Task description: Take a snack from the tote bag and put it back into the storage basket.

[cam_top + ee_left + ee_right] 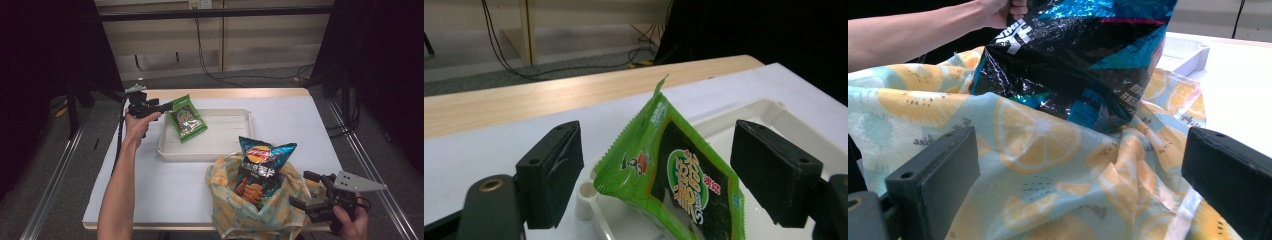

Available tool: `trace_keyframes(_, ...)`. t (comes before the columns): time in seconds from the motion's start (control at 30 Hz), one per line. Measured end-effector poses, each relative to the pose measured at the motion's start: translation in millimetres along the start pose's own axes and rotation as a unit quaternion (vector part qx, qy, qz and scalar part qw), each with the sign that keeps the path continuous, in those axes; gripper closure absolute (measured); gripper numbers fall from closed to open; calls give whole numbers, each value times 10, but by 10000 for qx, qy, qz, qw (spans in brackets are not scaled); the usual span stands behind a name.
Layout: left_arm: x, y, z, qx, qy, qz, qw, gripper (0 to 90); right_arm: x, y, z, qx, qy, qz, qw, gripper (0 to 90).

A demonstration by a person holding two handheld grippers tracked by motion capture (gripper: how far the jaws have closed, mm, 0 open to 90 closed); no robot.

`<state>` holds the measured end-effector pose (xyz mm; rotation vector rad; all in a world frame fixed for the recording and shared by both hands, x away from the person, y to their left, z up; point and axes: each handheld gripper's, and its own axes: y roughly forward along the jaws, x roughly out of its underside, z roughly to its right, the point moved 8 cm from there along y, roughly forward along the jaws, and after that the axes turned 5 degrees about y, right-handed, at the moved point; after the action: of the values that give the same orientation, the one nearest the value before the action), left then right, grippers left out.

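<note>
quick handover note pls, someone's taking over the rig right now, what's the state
Left gripper: open, pads clear of the green snack packet, which leans on the white tray's left rim.
Right gripper: open, beside the fruit-print bag, not gripping it.
Done: green packet is in the tray.
Left: the blue chip bag stands in the fruit-print bag; probably it goes to the tray next.

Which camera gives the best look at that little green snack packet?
The left gripper view: the green packet stands close up between the left tool's open jaws, its printing sharp, leaning over the white tray's corner. The high view shows the packet small but places it at the tray's left end.
</note>
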<state>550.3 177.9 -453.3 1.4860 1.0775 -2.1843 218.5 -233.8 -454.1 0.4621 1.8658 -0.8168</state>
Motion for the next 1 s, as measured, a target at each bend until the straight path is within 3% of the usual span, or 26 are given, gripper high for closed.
trace_keyframes(0.07, -3, -56, 39, 0, 77, 88, 9999, 247, -3, -1, 3, -5, -7, 6, 10000, 17)
trace_keyframes(0.17, 32, -93, 119, 180, 112, 85, 9997, 310, -4, 0, 2, -5, 0, 2, 10000, 17)
trace_keyframes(0.2, 87, -110, 204, 336, 255, -4, 9991, 358, -1, 4, 11, 29, -1, -5, 10000, 17)
trace_keyframes(0.23, 87, -110, 204, 336, 255, -4, 9991, 372, -1, 6, 11, 20, -5, -8, 10000, 17)
trace_keyframes(0.3, 130, -139, 304, 616, 275, 37, 9977, 487, -1, 7, 17, 38, -23, -14, 10000, 17)
trace_keyframes(0.4, 177, -123, 378, 729, 326, -82, 9968, 645, -8, 13, 13, 54, 2, -13, 10000, 17)
trace_keyframes(0.43, 201, -111, 426, 798, 371, -144, 9960, 685, -8, 16, 10, 45, -9, -19, 10000, 17)
trace_keyframes(0.5, 251, -34, 610, 1062, 607, -321, 9920, 751, -5, 20, 10, 50, -29, -35, 10000, 17)
trace_keyframes(0.6, 282, 65, 759, 1302, 684, -456, 9881, 900, -2, 19, 16, 58, -8, -49, 10000, 17)
trace_keyframes(0.7, 333, 145, 802, 1335, 705, -615, 9866, 900, -4, 11, 19, 47, -21, -38, 10000, 17)
trace_keyframes(0.77, 453, 262, 832, 1318, 617, -872, 9855, 900, -4, 3, 24, 40, -13, -35, 10000, 17)
trace_keyframes(0.87, 542, 334, 845, 1265, 697, -1133, 9830, 900, -4, -5, 27, 44, -23, -34, 10000, 17)
trace_keyframes(0.97, 564, 364, 851, 1158, 732, -1208, 9832, 900, -2, -2, 25, 42, -21, -44, 10000, 17)
trace_keyframes(1.0, 577, 377, 831, 1126, 784, -1338, 9815, 900, -4, 5, 23, 40, -31, -40, 10000, 17)
